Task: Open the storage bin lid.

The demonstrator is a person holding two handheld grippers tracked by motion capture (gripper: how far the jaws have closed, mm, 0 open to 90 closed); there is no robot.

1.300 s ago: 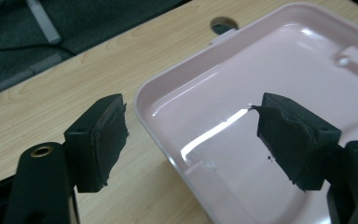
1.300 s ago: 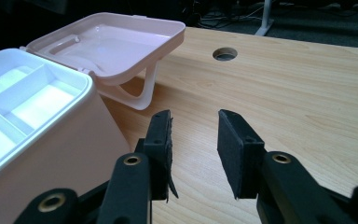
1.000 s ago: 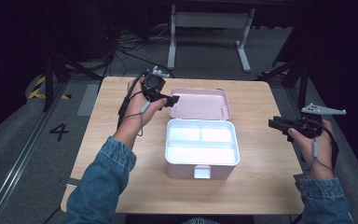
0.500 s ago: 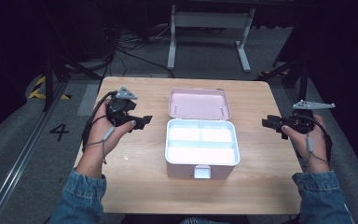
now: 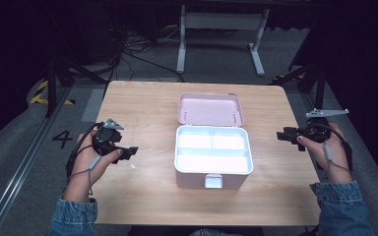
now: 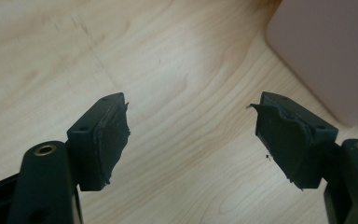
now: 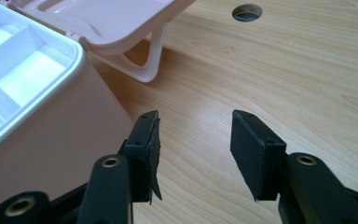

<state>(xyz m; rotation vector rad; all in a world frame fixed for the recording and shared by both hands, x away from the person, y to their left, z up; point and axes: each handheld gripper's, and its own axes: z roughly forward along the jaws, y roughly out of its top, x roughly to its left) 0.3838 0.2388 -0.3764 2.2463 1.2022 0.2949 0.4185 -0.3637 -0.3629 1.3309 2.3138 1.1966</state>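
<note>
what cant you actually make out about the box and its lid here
- Tray compartments of the box: glare whitens them in the high view, so any contents cannot be told.
- Front latch: too small in the high view.
- Lid: cut off by the right gripper view's top edge.
- Box wall: the left gripper view's edge crops it.

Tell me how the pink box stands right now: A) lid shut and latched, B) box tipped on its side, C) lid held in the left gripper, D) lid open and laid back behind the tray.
D: the lid lies swung back behind the box, whose white divided tray faces up, while the left gripper and right gripper stay apart from it, jaws open.
</note>
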